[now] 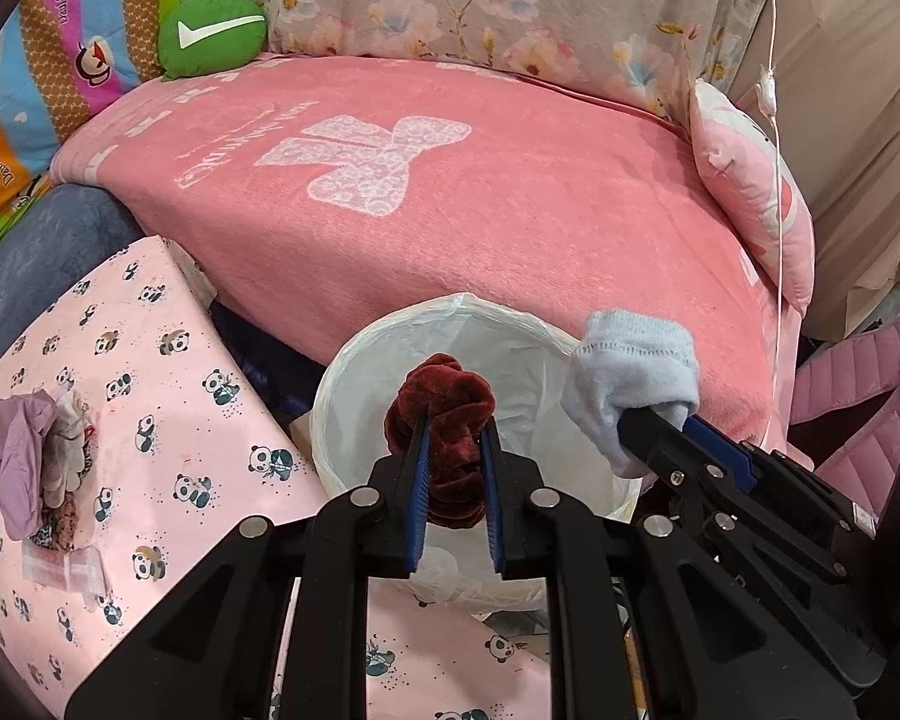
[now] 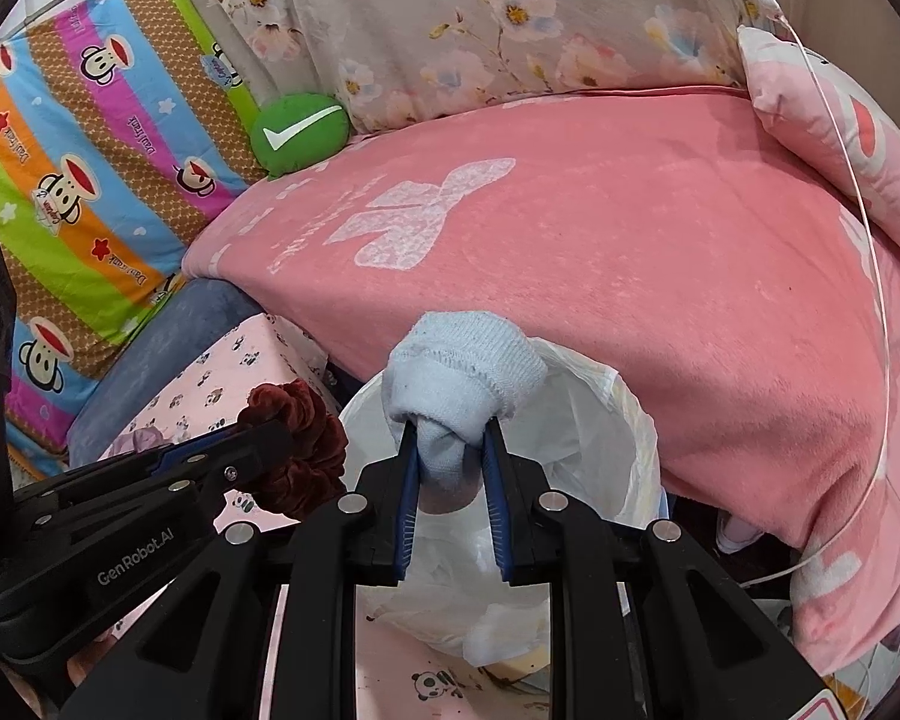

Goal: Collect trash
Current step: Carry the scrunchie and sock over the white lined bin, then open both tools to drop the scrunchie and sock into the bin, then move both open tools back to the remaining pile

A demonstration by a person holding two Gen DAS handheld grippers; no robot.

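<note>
The landmark for all positions is the round white bin lined with a thin white plastic bag (image 1: pixel 426 354), which stands against the front edge of the pink fleece blanket with a white bow print (image 1: pixel 450 180).

Left gripper (image 1: pixel 455 438) — its blue-padded jaws stand narrow and clamp a dark red velvet scrunchie (image 1: pixel 444 396). The scrunchie hangs directly over the open mouth of the bin, bunched above and below the pads.

Right gripper (image 2: pixel 453 444) — its jaws are likewise narrow and pinch the lower fold of a pale blue knitted sock (image 2: pixel 462 360). The sock sits over the bin's far rim, to the right of the scrunchie, its ribbed cuff spreading above the pads. The two grippers are near one another but apart.

Left of the bin lies a pink cloth with a panda print (image 1: pixel 168 360). On it, well apart from the bin, rests a small heap: a crumpled lilac fabric piece (image 1: pixel 15 450), a whitish item beside it — possibly a glove, the view is too small to confirm — and a clear plastic sachet (image 1: pixel 66 567) just below.

Beyond the bin, at the blanket's far left corner, sits a green round cushion with a white tick mark (image 1: pixel 213 33).
</note>
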